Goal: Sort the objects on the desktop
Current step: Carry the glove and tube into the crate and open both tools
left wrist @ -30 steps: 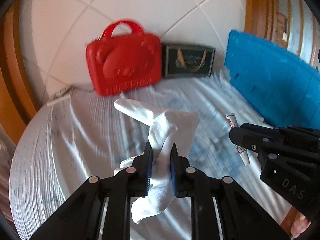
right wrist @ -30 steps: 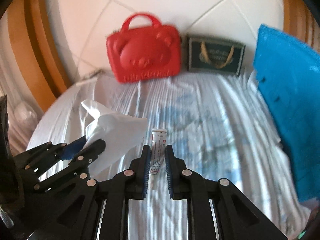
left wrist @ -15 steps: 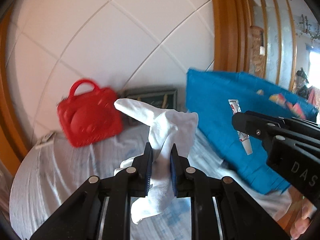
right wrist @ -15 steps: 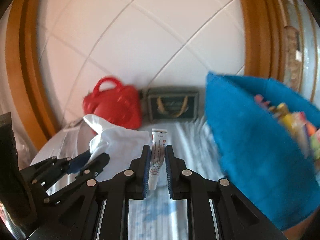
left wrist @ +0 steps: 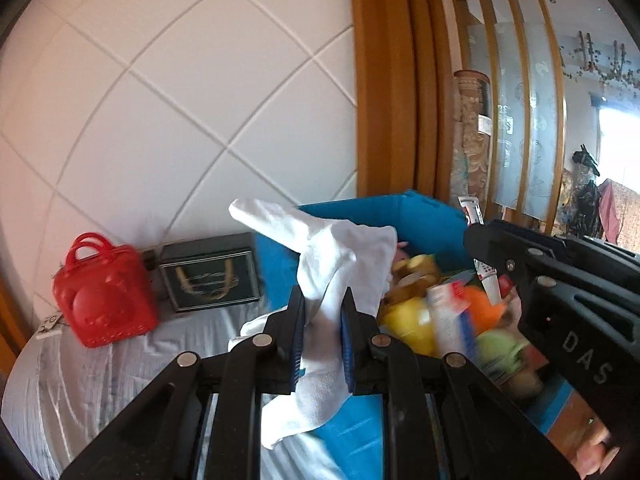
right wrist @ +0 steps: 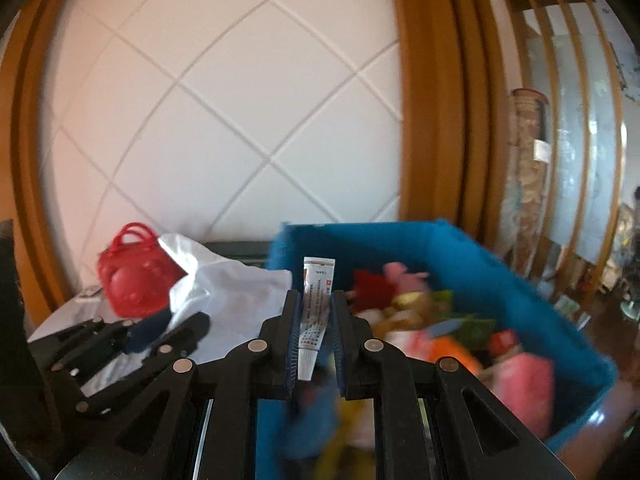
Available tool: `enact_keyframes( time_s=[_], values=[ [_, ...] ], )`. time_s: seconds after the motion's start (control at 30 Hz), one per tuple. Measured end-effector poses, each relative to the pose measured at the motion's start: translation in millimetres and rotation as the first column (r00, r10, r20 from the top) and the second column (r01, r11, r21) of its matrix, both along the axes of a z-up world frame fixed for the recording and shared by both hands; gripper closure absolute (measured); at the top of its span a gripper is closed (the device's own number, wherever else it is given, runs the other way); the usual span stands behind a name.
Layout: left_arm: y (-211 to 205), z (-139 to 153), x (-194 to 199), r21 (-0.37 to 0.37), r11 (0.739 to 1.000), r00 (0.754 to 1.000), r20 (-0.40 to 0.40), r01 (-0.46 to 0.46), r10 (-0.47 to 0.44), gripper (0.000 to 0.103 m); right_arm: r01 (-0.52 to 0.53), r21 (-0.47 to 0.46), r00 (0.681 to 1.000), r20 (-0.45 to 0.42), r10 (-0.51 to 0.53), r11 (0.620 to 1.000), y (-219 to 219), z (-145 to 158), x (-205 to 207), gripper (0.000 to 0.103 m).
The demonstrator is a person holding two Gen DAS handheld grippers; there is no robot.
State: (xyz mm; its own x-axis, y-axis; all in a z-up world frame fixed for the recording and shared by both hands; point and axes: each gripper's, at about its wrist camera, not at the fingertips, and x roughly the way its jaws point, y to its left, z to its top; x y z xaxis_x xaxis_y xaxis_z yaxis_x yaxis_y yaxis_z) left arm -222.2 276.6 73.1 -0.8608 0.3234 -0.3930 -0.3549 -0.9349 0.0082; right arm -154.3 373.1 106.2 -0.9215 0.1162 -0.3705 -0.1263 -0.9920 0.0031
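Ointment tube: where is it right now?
The tube is clamped upright in the right gripper, centre of the right wrist view, at the near left edge of the blue bin, right of the white cloth.

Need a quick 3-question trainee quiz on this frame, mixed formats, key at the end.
1. True or false: the left hand-held gripper is shut on a white cloth.
2. What does the right hand-held gripper hold? A) red bag B) small white tube C) yellow toy
3. Fill in: the toys lie inside a ____ bin.

Key: 1 true. 2 B, the small white tube. 3 blue.
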Motion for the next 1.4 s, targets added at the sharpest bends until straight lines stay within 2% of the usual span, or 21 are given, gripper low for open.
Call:
enact_keyframes(
  time_s=[0.23, 0.43, 0.8, 1.0, 1.07, 1.1, 1.13, 1.17, 1.2, 1.23, 1.27, 1.3, 1.37, 1.4],
  values=[
    [88, 5, -10, -0.035, 0.999, 0.997, 0.074, 0.026, -0.024, 0.087, 0.071, 0.004, 0.996, 0.055, -0.071, 0.997, 96, -3, 2, 0.088],
    [121, -5, -20, -0.069, 0.997, 0.991, 0.132, 0.025, -0.015, 0.087, 0.104, 0.012, 0.987, 0.126, -0.104, 0.995, 137, -21, -3, 0.088],
    [137, -19, -34, -0.097, 0.995, 0.983, 0.184, 0.007, 0.011, 0.087, 0.102, 0.041, 0.972, 0.208, -0.108, 0.994, 158, -41, -22, 0.088],
    [134, -18, -36, -0.108, 0.994, 0.983, 0.179, -0.027, 0.046, 0.087, 0.107, 0.081, 0.964, 0.235, -0.123, 0.991, 157, -48, -28, 0.088],
    [133, -19, -37, -0.115, 0.993, 0.98, 0.19, -0.03, 0.052, 0.081, 0.116, 0.095, 0.963, 0.235, -0.136, 0.989, 157, -50, -29, 0.088],
    [132, -19, -38, -0.112, 0.993, 0.979, 0.194, -0.033, 0.055, 0.069, 0.122, 0.101, 0.961, 0.235, -0.143, 0.987, 157, -50, -29, 0.088],
    [130, -19, -37, -0.106, 0.994, 0.979, 0.194, -0.04, 0.06, 0.053, 0.128, 0.102, 0.961, 0.233, -0.149, 0.986, 158, -50, -30, 0.088],
    [127, -18, -37, -0.095, 0.994, 0.98, 0.186, -0.049, 0.066, 0.045, 0.133, 0.102, 0.96, 0.232, -0.154, 0.986, 159, -50, -30, 0.085],
    [125, -16, -35, -0.087, 0.995, 0.982, 0.174, -0.056, 0.07, 0.031, 0.136, 0.102, 0.96, 0.232, -0.156, 0.985, 160, -50, -30, 0.082],
    [124, -15, -34, -0.084, 0.995, 0.984, 0.163, -0.062, 0.075, 0.026, 0.139, 0.101, 0.96, 0.23, -0.159, 0.985, 161, -50, -30, 0.079],
    [123, -14, -32, -0.086, 0.994, 0.985, 0.15, -0.067, 0.079, 0.025, 0.144, 0.101, 0.96, 0.226, -0.163, 0.984, 161, -49, -30, 0.067],
    [123, -14, -31, -0.09, 0.994, 0.986, 0.145, -0.069, 0.081, 0.025, 0.146, 0.102, 0.961, 0.223, -0.166, 0.984, 162, -49, -30, 0.047],
    [121, -13, -30, -0.089, 0.993, 0.986, 0.142, -0.08, 0.092, 0.025, 0.154, 0.105, 0.961, 0.214, -0.173, 0.983, 162, -47, -29, 0.019],
    [118, -13, -29, -0.081, 0.993, 0.985, 0.142, -0.085, 0.096, 0.025, 0.166, 0.106, 0.961, 0.204, -0.185, 0.98, 164, -46, -27, 0.009]
  ],
)
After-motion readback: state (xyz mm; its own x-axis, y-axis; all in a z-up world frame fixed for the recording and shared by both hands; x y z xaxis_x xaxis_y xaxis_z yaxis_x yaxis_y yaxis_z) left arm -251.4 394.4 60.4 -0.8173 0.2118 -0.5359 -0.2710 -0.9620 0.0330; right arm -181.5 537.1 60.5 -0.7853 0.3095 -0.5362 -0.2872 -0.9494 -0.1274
